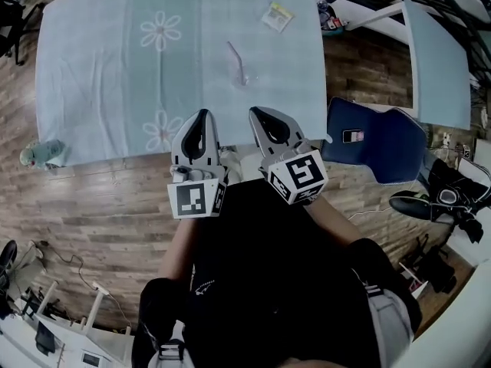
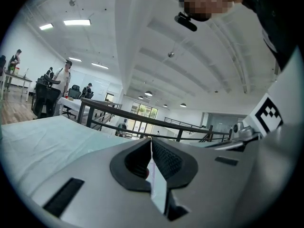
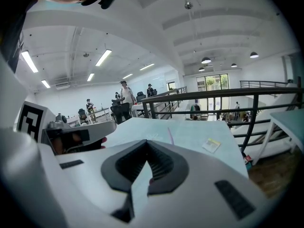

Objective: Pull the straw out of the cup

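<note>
A clear plastic cup (image 1: pixel 240 73) stands on the pale blue flowered tablecloth (image 1: pixel 100 60), with a pink straw (image 1: pixel 234 57) leaning up out of it. In the right gripper view the straw (image 3: pixel 170 136) shows far ahead above the jaws. My left gripper (image 1: pixel 202 114) and right gripper (image 1: pixel 256 112) hover side by side over the table's near edge, well short of the cup. Both are shut with nothing between the jaws, as the left gripper view (image 2: pixel 151 139) and the right gripper view (image 3: pixel 146 143) show.
A small yellow and white packet (image 1: pixel 277 16) lies at the far right of the table. A soft toy (image 1: pixel 42 154) sits at the near left corner. A blue chair (image 1: pixel 380 140) stands to the right, by a black railing (image 3: pixel 223 99).
</note>
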`<action>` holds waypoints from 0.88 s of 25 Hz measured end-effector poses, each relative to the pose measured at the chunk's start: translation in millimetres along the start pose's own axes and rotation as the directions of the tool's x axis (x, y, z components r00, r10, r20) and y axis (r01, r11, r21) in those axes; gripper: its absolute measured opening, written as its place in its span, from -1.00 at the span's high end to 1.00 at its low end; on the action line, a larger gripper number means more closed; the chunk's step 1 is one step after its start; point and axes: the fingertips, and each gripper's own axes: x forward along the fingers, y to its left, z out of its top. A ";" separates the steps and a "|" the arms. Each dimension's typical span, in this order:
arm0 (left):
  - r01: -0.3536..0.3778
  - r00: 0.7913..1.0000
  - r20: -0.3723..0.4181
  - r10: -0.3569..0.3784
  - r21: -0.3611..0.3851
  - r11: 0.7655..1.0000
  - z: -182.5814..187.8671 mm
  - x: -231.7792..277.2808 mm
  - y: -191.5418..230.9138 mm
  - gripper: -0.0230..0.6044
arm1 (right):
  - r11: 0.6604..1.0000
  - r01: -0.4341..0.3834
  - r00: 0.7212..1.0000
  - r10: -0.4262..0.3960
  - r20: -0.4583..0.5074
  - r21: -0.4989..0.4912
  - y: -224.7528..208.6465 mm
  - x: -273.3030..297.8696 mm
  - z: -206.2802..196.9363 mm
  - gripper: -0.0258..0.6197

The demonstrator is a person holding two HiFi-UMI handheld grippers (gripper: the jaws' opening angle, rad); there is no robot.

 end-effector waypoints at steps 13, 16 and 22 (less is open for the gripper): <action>-0.016 0.999 -0.040 0.015 -0.024 1.000 -9.5 34.7 8.4 0.87 | 1.000 -0.021 0.992 0.020 -0.126 0.000 -35.3 57.6 -22.5 0.89; -0.015 0.999 -0.041 0.014 -0.036 0.999 -12.4 43.7 9.3 0.87 | 1.000 -0.030 0.988 0.028 -0.150 -0.010 -41.0 67.9 -27.5 0.89; -0.026 0.996 -0.081 0.023 -0.047 0.999 -22.7 64.8 14.6 0.87 | 0.999 -0.037 0.980 0.037 -0.196 0.002 -58.2 88.1 -38.1 0.77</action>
